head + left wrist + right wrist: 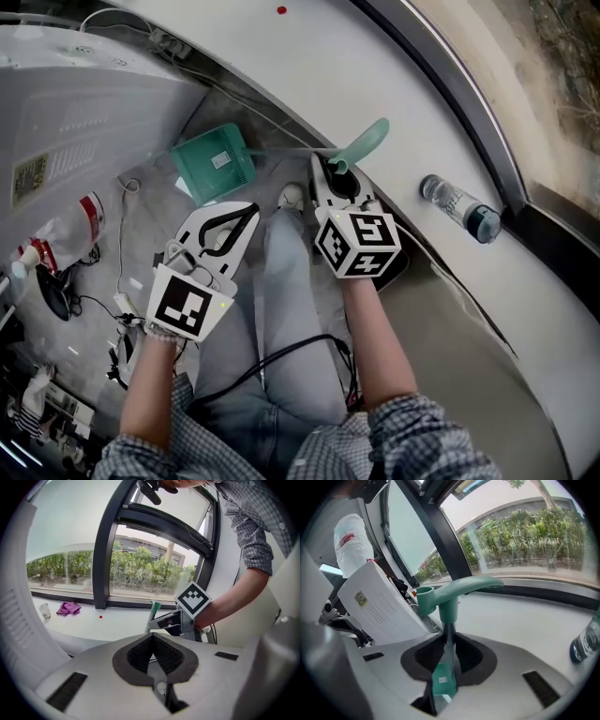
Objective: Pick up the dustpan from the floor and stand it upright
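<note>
At the upper left of the head view the white appliance [84, 103] is crowding the floor [150, 202], and loose cables [120, 234] are trailing across the grey patch below it, so I am working in a narrow gap and do not want to swing anything wide. Just left of centre I am carrying the left gripper [244, 216] with its jaws together and nothing between them. I judge it is hanging there as a spare hand, near enough to steady the pan if it rocks, and apart from it for now. Above it, in the upper middle of the frame, the teal dustpan [214, 161] is lying with its scoop toward the appliance and its thin shaft running rightward to the curved handle. I cannot tell whether the scoop's edge is touching the floor or hanging just clear of it. Right of centre I am clamping the right gripper [335, 171] on that shaft just under the handle. The right gripper view is showing the pads pressing on both sides of it, with the handle's hook rising beyond the jaws. Gripping that high is, I think, letting the heavy scoop hang low so the pan can tip toward upright under its own weight. Farther right a plastic bottle [459, 208] is lying on the white ledge [394, 75], well apart from my grip.
</note>
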Tool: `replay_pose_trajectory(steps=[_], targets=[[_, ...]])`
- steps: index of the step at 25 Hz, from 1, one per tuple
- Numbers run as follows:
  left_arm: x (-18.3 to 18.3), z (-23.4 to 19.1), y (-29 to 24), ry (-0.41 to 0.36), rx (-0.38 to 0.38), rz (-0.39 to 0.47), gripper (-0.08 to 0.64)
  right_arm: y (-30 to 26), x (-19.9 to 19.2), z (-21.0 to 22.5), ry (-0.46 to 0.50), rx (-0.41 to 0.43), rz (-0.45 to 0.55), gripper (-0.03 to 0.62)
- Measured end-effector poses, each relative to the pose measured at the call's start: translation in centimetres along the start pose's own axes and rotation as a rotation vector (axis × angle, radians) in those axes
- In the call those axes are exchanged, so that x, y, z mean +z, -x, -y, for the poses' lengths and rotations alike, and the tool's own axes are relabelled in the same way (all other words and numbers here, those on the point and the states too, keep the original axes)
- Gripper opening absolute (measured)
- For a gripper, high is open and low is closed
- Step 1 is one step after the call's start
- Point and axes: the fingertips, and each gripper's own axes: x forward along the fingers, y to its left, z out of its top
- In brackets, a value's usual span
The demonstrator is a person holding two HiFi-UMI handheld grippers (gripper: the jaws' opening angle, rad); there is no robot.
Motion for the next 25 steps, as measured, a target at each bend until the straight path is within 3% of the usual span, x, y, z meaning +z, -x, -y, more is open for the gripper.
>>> replay_pose_trajectory(steps=[8, 16, 25], targets=[[-1.1, -0.7, 4.1, -0.009, 0.059, 0.008, 0.006, 0.1, -0.4, -5.3, 0.133, 0.021, -0.016, 0.083], [-2.4, -2.0, 8.7, 0.099, 0.147, 0.059, 0.006, -0.5, -1.3, -11.1, 0.254, 0.056, -0.026, 0.083], [-4.8, -2.4, 12.9, 0.13, 0.2, 0.072, 0.006, -0.1, -3.0, -15.3, 0.308, 0.073, -0.025, 0.086]])
